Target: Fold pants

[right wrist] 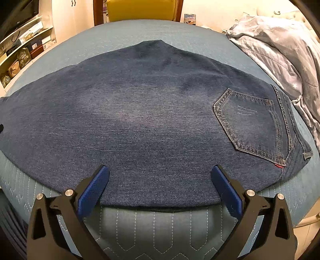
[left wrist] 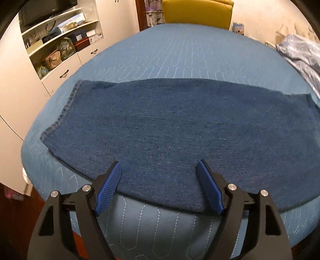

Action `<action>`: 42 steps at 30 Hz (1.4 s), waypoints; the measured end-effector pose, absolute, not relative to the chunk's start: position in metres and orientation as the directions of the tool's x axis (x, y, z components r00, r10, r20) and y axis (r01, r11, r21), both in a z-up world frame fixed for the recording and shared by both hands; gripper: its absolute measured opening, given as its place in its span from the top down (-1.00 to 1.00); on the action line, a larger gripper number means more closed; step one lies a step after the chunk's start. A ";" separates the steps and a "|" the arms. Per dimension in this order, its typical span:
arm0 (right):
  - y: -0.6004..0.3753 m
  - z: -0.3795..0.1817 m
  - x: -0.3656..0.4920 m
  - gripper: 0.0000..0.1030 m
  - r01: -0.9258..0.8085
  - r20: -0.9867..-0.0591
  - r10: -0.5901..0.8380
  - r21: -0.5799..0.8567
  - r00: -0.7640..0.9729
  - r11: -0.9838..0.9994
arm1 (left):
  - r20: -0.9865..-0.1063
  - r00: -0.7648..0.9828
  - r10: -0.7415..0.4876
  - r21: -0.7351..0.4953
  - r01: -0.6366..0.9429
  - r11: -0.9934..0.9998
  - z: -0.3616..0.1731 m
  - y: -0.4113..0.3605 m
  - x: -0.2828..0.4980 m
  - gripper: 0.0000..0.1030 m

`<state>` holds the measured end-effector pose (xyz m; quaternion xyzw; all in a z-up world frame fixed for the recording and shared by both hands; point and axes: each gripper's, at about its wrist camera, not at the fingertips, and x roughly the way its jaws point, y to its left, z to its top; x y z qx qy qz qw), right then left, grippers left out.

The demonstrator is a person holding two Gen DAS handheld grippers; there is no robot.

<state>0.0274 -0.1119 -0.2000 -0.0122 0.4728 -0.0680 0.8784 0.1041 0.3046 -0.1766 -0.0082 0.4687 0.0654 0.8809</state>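
Dark blue jeans (left wrist: pixel 160 128) lie flat on a blue quilted cover (left wrist: pixel 170 54), folded lengthwise with one leg on the other. The leg hem is at the left in the left wrist view. The waist and a back pocket (right wrist: pixel 250 124) are at the right in the right wrist view, where the jeans (right wrist: pixel 140 120) fill the middle. My left gripper (left wrist: pixel 160 168) is open and empty, over the near edge of the leg. My right gripper (right wrist: pixel 160 170) is open and empty, over the near edge of the seat part.
White shelves and drawers (left wrist: pixel 60 46) stand at the left. A yellow chair back (left wrist: pixel 197 12) stands beyond the far edge. A crumpled grey star-print blanket (right wrist: pixel 280 50) lies at the right. The cover's front edge (right wrist: pixel 160 230) drops off just below the grippers.
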 end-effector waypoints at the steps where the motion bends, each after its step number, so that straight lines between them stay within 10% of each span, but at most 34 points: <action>1: -0.112 -0.200 0.026 -0.92 0.105 -0.829 -0.130 -0.086 0.544 0.991 | -0.827 0.552 0.110 0.050 -0.123 0.991 -0.177 0.305 0.104 -0.58; 10: -0.056 -0.137 0.052 -0.91 -0.105 -0.762 0.012 -0.073 0.647 0.992 | -0.803 0.581 0.129 0.058 -0.141 0.988 -0.183 0.302 0.098 -0.59; 19: 0.075 -0.152 0.184 -0.27 -0.376 -0.817 0.242 0.034 0.523 0.926 | -0.775 0.622 0.111 0.035 -0.133 0.990 -0.187 0.302 0.089 -0.59; 26: 0.098 -0.189 0.218 -0.22 -0.353 -0.845 0.111 -0.096 0.523 0.931 | -0.760 0.641 0.109 0.045 -0.115 0.992 -0.181 0.315 0.082 -0.62; 32: 0.101 -0.200 0.213 -0.27 -0.318 -0.820 0.095 -0.109 0.564 0.942 | -0.718 0.693 0.064 0.010 -0.081 0.997 -0.141 0.321 0.112 -0.14; 42: 0.104 -0.199 0.217 -0.30 -0.283 -0.840 0.067 -0.106 0.538 0.953 | -0.853 0.517 -0.067 0.007 0.140 0.990 -0.169 0.295 0.231 -0.06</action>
